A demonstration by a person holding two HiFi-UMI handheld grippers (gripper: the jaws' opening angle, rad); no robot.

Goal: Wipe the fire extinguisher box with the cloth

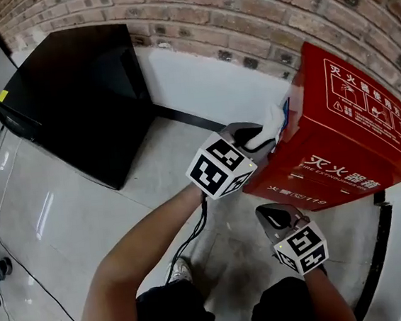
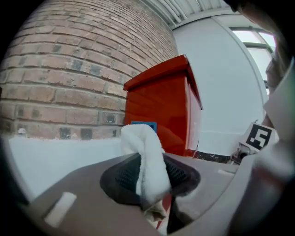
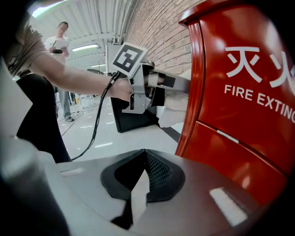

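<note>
a: what could go wrong for the person here?

b: the left gripper (image 1: pixel 261 137) is clamped on only a fold of the white cloth (image 1: pixel 274 118), and most of the cloth bunches out past the jaw tips. if it drags hard along the red fire extinguisher box (image 1: pixel 348 141), the fold could slide out. if the bunch flattens, the hard jaw tips might scrape the paint.

a: and the box itself?

b: it stands on the floor at the right, backed against the brick wall (image 1: pixel 242 9). nothing braces it, so a strong sideways push on its left side could shift it. the cable (image 1: pixel 194 235) hanging from the left gripper might also snag near the person's legs.

a: how are the arms held?

b: the left forearm reaches from the near left toward the far right. its gripper is close to level, and the cloth sits at the box's upper left edge, seemingly touching it. the right gripper (image 1: pixel 272 214) hangs lower and nearer, just before the box's front face. it tilts downward with its jaws together and nothing between them.

a: so it does no work?

b: likely just waiting.
</note>
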